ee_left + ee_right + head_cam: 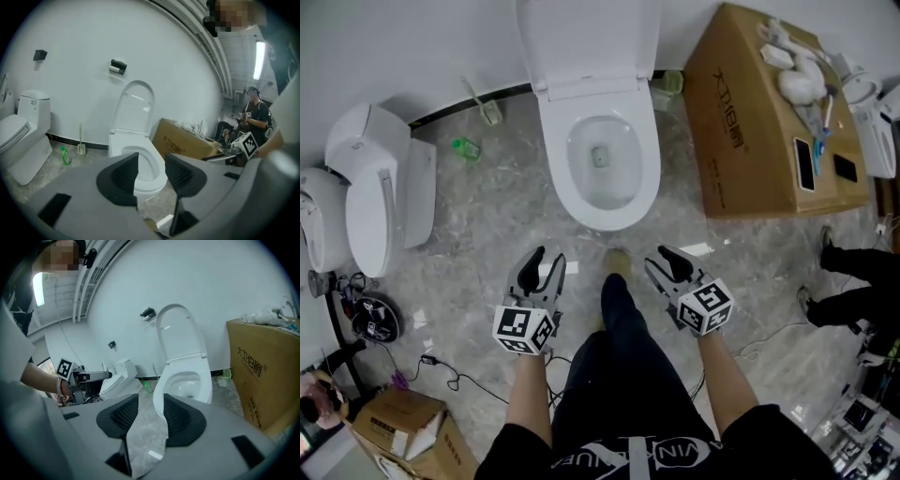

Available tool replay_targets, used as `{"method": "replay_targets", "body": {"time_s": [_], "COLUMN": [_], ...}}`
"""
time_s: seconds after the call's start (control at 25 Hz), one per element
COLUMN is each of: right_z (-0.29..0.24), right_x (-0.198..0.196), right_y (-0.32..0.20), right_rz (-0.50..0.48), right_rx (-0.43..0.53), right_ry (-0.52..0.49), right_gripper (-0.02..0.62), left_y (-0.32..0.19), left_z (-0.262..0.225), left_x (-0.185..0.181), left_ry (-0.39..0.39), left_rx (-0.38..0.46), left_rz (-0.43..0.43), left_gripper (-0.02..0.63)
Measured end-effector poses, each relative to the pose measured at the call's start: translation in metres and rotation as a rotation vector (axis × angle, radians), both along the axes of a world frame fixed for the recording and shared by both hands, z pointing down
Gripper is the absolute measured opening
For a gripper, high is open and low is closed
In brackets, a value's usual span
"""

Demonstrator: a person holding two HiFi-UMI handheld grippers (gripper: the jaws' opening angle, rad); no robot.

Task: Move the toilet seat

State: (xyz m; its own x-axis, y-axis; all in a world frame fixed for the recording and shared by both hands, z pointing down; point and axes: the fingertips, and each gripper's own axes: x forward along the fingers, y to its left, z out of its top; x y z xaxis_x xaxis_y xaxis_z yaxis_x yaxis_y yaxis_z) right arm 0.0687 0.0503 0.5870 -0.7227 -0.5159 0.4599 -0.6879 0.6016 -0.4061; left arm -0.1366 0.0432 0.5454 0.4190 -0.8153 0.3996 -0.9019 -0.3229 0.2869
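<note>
left gripper (546,259) and right gripper (658,261) hang empty, jaws apart, well short of the toilet seat (604,215); best reach its front rim squarely before closing.

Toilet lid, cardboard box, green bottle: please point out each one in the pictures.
toilet lid (586,37), head view, middle of the raised lid.
cardboard box (741,150), head view, its printed face.
green bottle (466,147), head view, its body.

Head view: the top edge cuts off the lid (589,37), the left edge a white fixture (317,220), the bottom edge a carton (403,427); a bystander (862,305) shows only legs. In the left gripper view, the left gripper (152,156) hides the front of the bowl (131,146).
</note>
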Motion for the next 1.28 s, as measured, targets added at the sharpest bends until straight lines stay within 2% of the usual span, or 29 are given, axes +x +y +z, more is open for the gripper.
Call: {"method": "replay_targets", "body": {"time_s": [0.32, 0.52, 0.72, 0.88, 1.04, 1.12, 1.28], "right_z": [0.074, 0.123, 0.164, 0.194, 0.217, 0.227, 0.232], "right_x": [0.007, 0.009, 0.013, 0.023, 0.030, 0.029, 0.022], "right_y": [-0.030, -0.042, -0.067, -0.082, -0.089, -0.086, -0.093], "right_rz": [-0.007, -0.025, -0.054, -0.048, -0.096, -0.137, -0.157], "right_rx": [-0.096, -0.144, -0.122, -0.088, -0.049, -0.032, 0.006], "right_ry": [0.051, 0.084, 0.161, 0.218, 0.278, 0.306, 0.291], "right_gripper": [0.175, 0.175, 0.186, 0.186, 0.173, 0.175, 0.176], "left_y": [-0.029, -0.042, -0.056, -0.053, -0.055, -0.055, -0.066], "left_z": [0.086, 0.136, 0.189, 0.235, 0.260, 0.267, 0.270], "left_x": [0.005, 0.018, 0.026, 0.032, 0.032, 0.035, 0.041], "left_ry": [-0.013, -0.024, -0.060, -0.122, -0.161, -0.190, -0.244], "left_rx": [-0.117, -0.174, -0.230, -0.297, -0.292, -0.277, -0.230], "left_rz": [0.015, 0.087, 0.130, 0.218, 0.213, 0.243, 0.308], "left_gripper": [0.181, 0.189, 0.199, 0.242, 0.242, 0.242, 0.242]}}
